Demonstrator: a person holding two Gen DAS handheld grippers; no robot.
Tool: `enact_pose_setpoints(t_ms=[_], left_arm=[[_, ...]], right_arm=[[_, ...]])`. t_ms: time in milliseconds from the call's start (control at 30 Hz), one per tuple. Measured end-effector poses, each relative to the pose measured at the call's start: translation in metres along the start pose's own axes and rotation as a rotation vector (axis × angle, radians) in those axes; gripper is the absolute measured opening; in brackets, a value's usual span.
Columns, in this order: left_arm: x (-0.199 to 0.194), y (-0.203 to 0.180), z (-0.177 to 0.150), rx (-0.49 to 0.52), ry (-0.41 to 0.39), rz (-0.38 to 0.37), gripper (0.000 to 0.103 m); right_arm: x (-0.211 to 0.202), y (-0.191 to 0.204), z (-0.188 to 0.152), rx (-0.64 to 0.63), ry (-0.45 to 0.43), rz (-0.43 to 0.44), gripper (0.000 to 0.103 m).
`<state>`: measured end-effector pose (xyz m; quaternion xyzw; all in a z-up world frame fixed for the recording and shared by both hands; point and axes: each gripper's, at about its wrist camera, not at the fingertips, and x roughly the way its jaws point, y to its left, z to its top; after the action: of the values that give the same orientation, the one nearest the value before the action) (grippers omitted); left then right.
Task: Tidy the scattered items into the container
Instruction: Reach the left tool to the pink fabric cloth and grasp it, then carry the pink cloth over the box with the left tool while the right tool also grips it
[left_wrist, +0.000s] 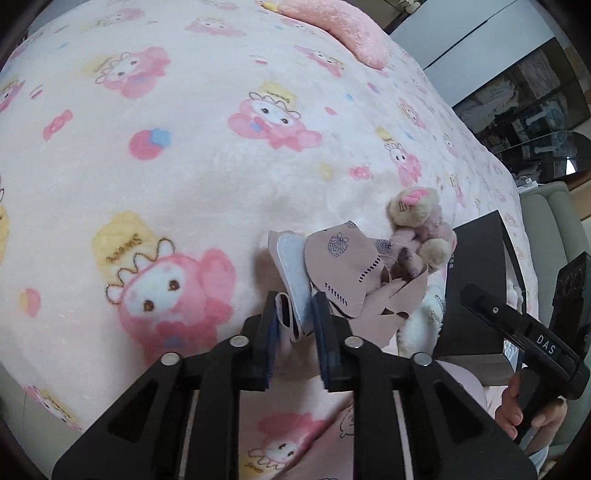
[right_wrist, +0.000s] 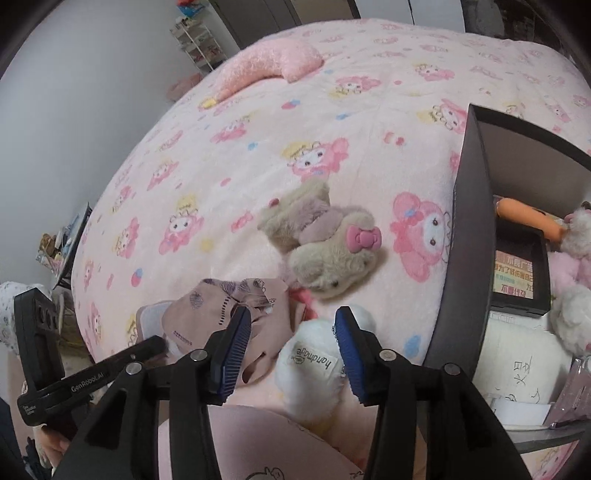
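The bed, covered by a pink fleece blanket printed with cartoon rabbits (right_wrist: 258, 155), carries the scattered items. The black rectangular cardboard box (right_wrist: 465, 236) stands at its near right and already holds soft toys and a printed packet.

The beige plush bear with a pink bow (right_wrist: 325, 243) lies loose, near the box. Beside it lies a pile of dusty-pink printed face masks (left_wrist: 354, 266).

The left tool (left_wrist: 295, 325) is nearly closed on a thin white-and-pink mask edge from that pile. The right tool (right_wrist: 291, 354) stands wide open astride a white fluffy plush toy (right_wrist: 314, 373), gripping nothing.

Recommendation: close the right tool on the plush body (not the label), lift clear, then carry over the box wall.

Legible writing: "handmade" on the plush label; "GenRobot.AI" and "DAS" on the tools.
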<state>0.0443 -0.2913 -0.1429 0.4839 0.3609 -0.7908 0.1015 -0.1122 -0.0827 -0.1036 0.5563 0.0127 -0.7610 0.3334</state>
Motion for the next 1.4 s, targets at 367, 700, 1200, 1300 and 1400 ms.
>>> enact_pose_setpoints(t_ms=[367, 700, 1200, 1300, 1400], left_arm=[[0.030, 0.003, 0.004, -0.093, 0.024, -0.019, 0.044], [-0.022, -0.070, 0.004, 0.122, -0.094, -0.128, 0.005], [0.015, -0.329, -0.059, 0.562, 0.099, -0.542, 0.006], [0.043, -0.372, -0.080, 0.629, 0.161, -0.555, 0.006], [0.075, -0.391, -0.094, 0.699, 0.203, -0.447, 0.028]], right_arm=[[0.075, 0.019, 0.013, -0.105, 0.210, 0.106, 0.049], [0.025, 0.014, 0.006, -0.073, 0.053, 0.289, 0.001], [-0.185, -0.125, -0.047, 0.124, -0.408, -0.040, 0.001], [-0.201, -0.170, -0.065, 0.207, -0.433, -0.153, 0.001], [-0.202, -0.211, -0.077, 0.264, -0.422, -0.206, 0.003]])
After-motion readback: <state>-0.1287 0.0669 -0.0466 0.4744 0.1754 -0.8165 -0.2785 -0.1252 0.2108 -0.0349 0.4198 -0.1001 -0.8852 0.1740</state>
